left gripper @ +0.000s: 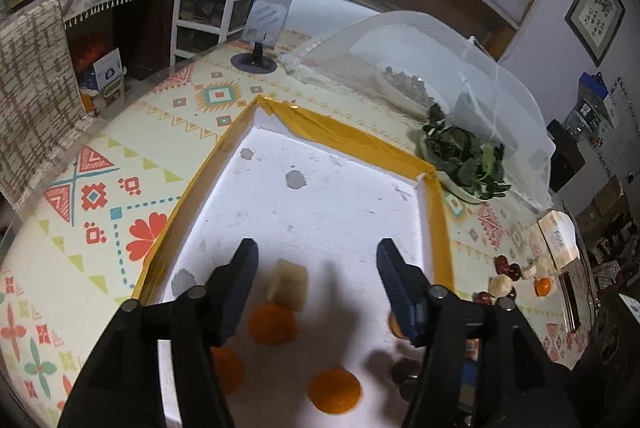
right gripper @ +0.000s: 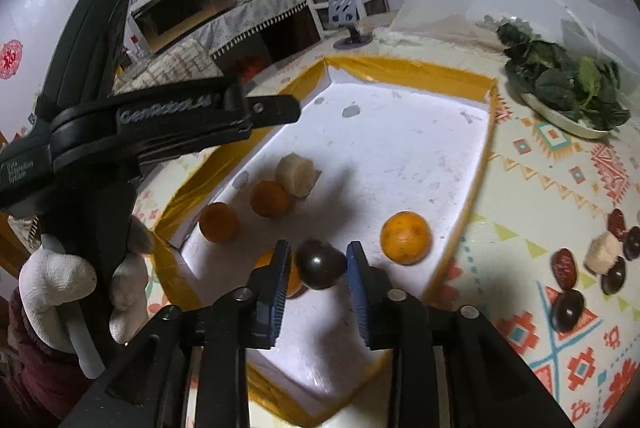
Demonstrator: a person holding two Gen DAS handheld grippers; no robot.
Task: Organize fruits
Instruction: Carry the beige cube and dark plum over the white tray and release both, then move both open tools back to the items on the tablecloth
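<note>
Right tongs [right gripper: 316, 262]: part open, dark plum [right gripper: 320, 263] between blades, contact unclear, low over foam tray [right gripper: 460, 155]. Risk: plum rolls into orange [right gripper: 406, 237] on release. Left tongs [left gripper: 316, 260]: wide open, empty, above tray. More fruit [right gripper: 600, 252] right of tray on counter [right gripper: 520, 195].

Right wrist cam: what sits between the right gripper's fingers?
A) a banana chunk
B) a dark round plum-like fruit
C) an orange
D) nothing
B: in the right wrist view the right gripper has a dark glossy round fruit between its blue-padded fingers, over the white foam tray; small gaps show on both sides, so a firm grip cannot be confirmed. The oranges and the banana chunk lie apart from it in the tray.
</note>
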